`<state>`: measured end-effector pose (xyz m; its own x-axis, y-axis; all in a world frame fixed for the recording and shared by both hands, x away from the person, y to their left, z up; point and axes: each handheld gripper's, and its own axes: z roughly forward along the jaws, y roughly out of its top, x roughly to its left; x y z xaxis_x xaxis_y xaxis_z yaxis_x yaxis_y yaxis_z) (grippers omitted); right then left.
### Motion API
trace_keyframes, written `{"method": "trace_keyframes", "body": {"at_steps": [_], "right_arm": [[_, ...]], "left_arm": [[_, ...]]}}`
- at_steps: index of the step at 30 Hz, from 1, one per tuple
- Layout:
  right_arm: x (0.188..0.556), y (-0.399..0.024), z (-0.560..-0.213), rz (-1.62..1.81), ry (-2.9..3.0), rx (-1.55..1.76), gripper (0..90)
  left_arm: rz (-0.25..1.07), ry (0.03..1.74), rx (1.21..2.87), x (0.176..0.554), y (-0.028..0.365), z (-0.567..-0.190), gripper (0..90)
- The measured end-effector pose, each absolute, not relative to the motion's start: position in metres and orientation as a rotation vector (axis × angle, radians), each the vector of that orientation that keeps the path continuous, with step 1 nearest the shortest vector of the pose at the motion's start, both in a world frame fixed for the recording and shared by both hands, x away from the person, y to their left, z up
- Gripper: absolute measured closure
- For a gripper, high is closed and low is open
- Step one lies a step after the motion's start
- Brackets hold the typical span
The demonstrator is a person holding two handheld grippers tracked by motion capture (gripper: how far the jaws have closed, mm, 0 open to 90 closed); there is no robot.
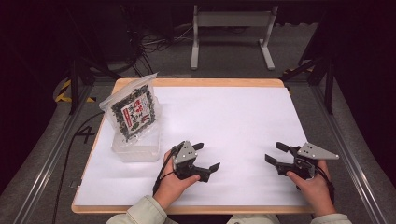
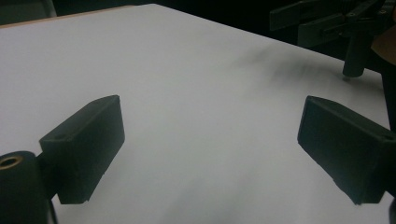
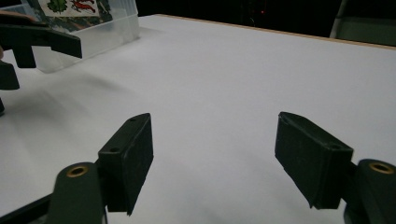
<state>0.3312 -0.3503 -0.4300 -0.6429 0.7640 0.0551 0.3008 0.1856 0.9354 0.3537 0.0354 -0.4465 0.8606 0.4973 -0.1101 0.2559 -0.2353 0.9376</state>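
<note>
Jaws spread wide and empty on both the left gripper [image 1: 205,156] and right gripper [image 1: 275,153], low over the counter [image 1: 233,121]. The seaweed packet [image 1: 133,112] stands untouched in its clear tub [image 1: 137,149] at ten o'clock; seemingly, nothing is begun.

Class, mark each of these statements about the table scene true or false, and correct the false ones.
1. The left tool is shut on the packet. False: its jaws stand open over the white sheet and hold nothing.
2. The printed snack packet stands in a clear plastic container. True.
3. The container sits at the right edge of the table. False: it sits at the left side, nearer the left tool.
4. The right tool has its jaws open. True.
5. The two tools touch each other. False: they are apart, with bare sheet between them.
</note>
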Motion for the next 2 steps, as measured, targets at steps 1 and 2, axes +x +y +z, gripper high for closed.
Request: {"method": "trace_keyframes", "body": {"at_steps": [1, 2], "right_arm": [[0.3314, -0.3507, -0.4299, 1.455, 2.042, 0.997, 28.8], [0.3315, -0.3509, -0.4297, 1.456, 2.039, 0.998, 28.8]], "left_arm": [[0.255, 0.568, 1.833, 0.3539, 0.0351, -0.4467, 8.1], [0.254, 0.566, 1.854, 0.3538, 0.0351, -0.4465, 8.3]]}}
